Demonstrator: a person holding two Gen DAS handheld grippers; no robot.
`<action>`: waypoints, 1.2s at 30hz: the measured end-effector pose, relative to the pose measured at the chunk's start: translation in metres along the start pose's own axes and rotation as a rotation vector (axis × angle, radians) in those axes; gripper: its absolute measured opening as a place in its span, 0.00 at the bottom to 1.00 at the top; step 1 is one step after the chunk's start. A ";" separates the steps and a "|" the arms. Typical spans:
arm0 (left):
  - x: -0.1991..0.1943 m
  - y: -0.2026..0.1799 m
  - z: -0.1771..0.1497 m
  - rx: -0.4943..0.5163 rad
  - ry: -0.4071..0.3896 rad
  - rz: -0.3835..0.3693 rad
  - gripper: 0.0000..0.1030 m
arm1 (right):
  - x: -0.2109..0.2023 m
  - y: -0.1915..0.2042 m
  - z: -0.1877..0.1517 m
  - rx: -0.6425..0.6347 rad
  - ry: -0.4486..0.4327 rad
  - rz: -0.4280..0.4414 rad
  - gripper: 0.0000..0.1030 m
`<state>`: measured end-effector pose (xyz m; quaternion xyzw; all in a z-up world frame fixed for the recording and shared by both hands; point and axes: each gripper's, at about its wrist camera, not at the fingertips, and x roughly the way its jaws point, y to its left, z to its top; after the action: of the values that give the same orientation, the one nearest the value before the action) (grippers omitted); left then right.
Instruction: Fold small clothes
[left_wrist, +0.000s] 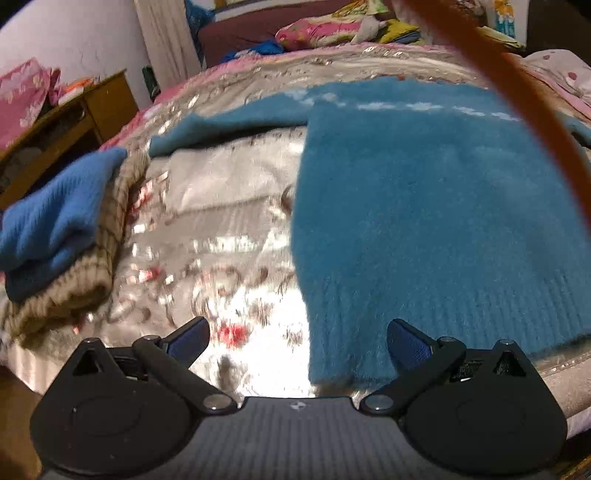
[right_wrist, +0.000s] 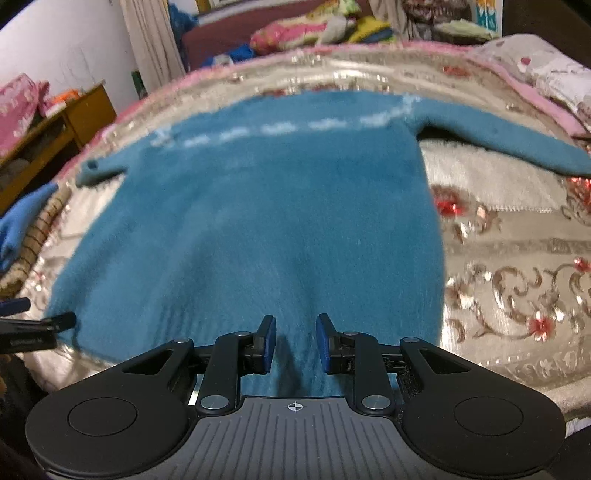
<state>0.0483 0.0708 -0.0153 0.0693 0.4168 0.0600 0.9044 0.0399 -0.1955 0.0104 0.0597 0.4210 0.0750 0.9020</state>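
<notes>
Teal sweater (right_wrist: 251, 229) lay flat on the floral blanket (right_wrist: 517, 258), centre frame. My left gripper (left_wrist: 297, 341) gaped wide, empty, at its hem; my right gripper (right_wrist: 295, 341) stood part-open over the hem, nothing gripped.

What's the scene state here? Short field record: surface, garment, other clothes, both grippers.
surface: bed with a floral embroidered bedspread
garment: teal fuzzy sweater, laid flat, sleeves spread out to both sides, hem nearest the grippers
other clothes: folded blue garment on top of a tan checked garment, left of the sweater
left gripper: open wide, at the sweater's lower left corner, holding nothing
right gripper: partly open, over the middle of the hem, not gripping
fold progress: not started
</notes>
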 end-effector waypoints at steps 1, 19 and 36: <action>-0.003 -0.002 0.004 0.010 -0.015 -0.002 1.00 | -0.001 0.000 0.000 0.006 -0.010 0.006 0.23; 0.005 -0.031 0.028 0.075 -0.008 -0.063 1.00 | 0.008 -0.022 0.000 0.080 -0.020 0.058 0.24; 0.015 -0.078 0.056 0.191 -0.075 -0.128 1.00 | 0.017 -0.066 0.030 0.188 -0.074 0.038 0.28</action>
<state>0.1047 -0.0078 -0.0041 0.1308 0.3899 -0.0405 0.9106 0.0795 -0.2582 0.0057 0.1547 0.3912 0.0503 0.9058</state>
